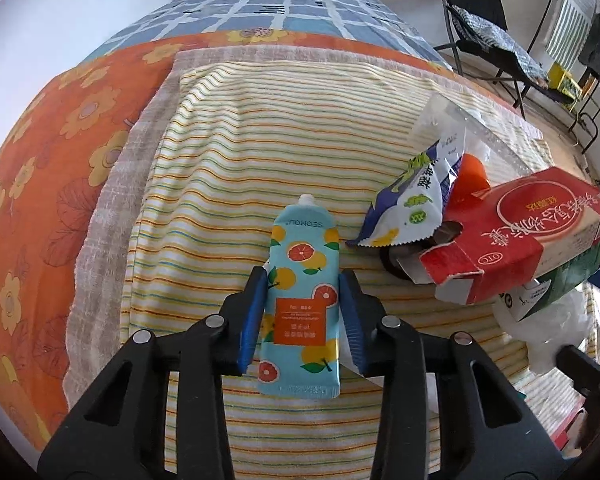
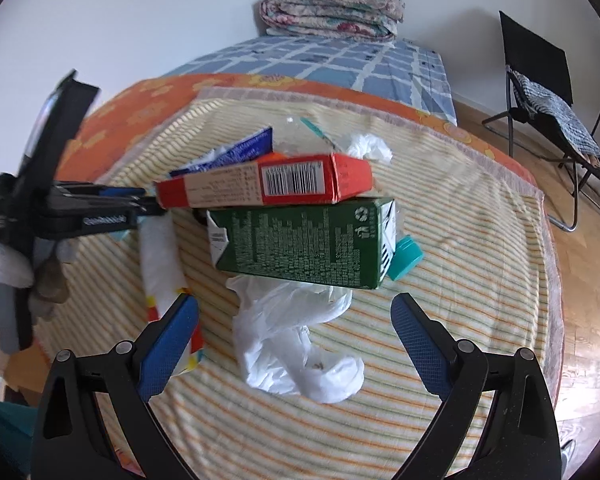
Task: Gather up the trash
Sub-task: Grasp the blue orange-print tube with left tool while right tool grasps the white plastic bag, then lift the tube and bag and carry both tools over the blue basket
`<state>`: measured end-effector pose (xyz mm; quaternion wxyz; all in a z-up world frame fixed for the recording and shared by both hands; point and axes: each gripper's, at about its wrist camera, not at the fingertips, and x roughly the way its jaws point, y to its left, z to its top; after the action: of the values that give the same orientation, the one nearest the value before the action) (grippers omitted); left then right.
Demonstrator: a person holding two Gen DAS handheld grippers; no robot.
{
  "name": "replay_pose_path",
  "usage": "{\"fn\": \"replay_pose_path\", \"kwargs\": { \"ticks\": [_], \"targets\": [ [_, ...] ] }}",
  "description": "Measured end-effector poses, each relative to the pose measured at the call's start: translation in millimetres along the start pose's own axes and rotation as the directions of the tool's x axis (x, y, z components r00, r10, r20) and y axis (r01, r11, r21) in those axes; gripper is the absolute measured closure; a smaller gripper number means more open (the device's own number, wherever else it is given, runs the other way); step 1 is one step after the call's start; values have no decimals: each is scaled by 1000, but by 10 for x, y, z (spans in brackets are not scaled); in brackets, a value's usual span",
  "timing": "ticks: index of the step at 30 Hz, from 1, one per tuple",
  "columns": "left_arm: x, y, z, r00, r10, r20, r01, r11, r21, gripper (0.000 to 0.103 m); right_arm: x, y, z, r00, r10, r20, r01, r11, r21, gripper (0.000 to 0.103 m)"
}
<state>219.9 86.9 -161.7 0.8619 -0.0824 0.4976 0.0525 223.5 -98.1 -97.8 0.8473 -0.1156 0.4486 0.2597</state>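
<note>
Left tool [image 1: 304, 312] brackets the citrus-print tube [image 1: 302, 300] on the striped blanket [image 1: 228, 160], fingers not visibly pressing it. Grasping is in hand; closing comes next. Right tool [image 2: 296, 336], spread wide, hovers above the white plastic bag [image 2: 296, 344], cartons beyond.

The right gripper [image 2: 296, 316] hangs wide open over a crumpled white bag [image 2: 300, 344] on the striped cloth [image 2: 460, 240]. Just beyond the bag lies a green carton [image 2: 300, 248] with a red box [image 2: 260, 180] stacked on it. The left gripper [image 2: 140, 204] reaches in from the left, near the box's end.
</note>
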Motion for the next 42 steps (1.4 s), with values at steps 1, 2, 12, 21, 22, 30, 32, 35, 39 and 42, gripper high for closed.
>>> {"fn": "replay_pose_path", "kwargs": {
  "ticks": [1, 2, 12, 21, 22, 30, 32, 35, 39, 42],
  "targets": [
    [-11, 33, 3, 1000, -5, 1, 5, 1000, -14, 66, 40, 6, -19, 1000, -4, -20, 4, 1000, -14, 22],
    [-18, 49, 1, 1000, -9, 2, 9, 1000, -23, 66, 67, 4, -26, 999, -7, -33, 6, 1000, -22, 28],
    [-196, 186, -37, 999, -12, 32, 14, 998, -63, 67, -25, -135, -162, 996, 70, -61, -70, 998, 9, 74],
    [-527, 265, -74, 996, -3, 85, 9, 998, -65, 67, -344, -361, -379, 990, 132, -51, -128, 989, 77, 83],
    [-570, 276, -80, 996, -9, 91, 15, 997, -69, 67, -385, -380, -389, 989, 141, -45, -137, 987, 86, 84],
    [-983, 256, -163, 989, -18, 149, 26, 998, -50, 67, -854, -637, -489, 974, 221, 49, -226, 951, 209, 84],
    [-1077, 256, -184, 987, -26, 159, 35, 998, -53, 67, -997, -629, -497, 974, 211, 82, -223, 956, 190, 84],
    [-1243, 253, -248, 984, -51, 173, 61, 997, -54, 67, -1189, -553, -508, 972, 207, 114, -223, 962, 160, 84],
    [-1464, 184, -389, 979, -81, 185, 87, 996, -23, 67, -1461, -360, -558, 963, 219, 159, -234, 968, 86, 84],
    [-1621, 120, -554, 977, -113, 183, 115, 993, 0, 67, -1698, -148, -656, 953, 232, 195, -238, 971, 8, 84]
  ]
}}
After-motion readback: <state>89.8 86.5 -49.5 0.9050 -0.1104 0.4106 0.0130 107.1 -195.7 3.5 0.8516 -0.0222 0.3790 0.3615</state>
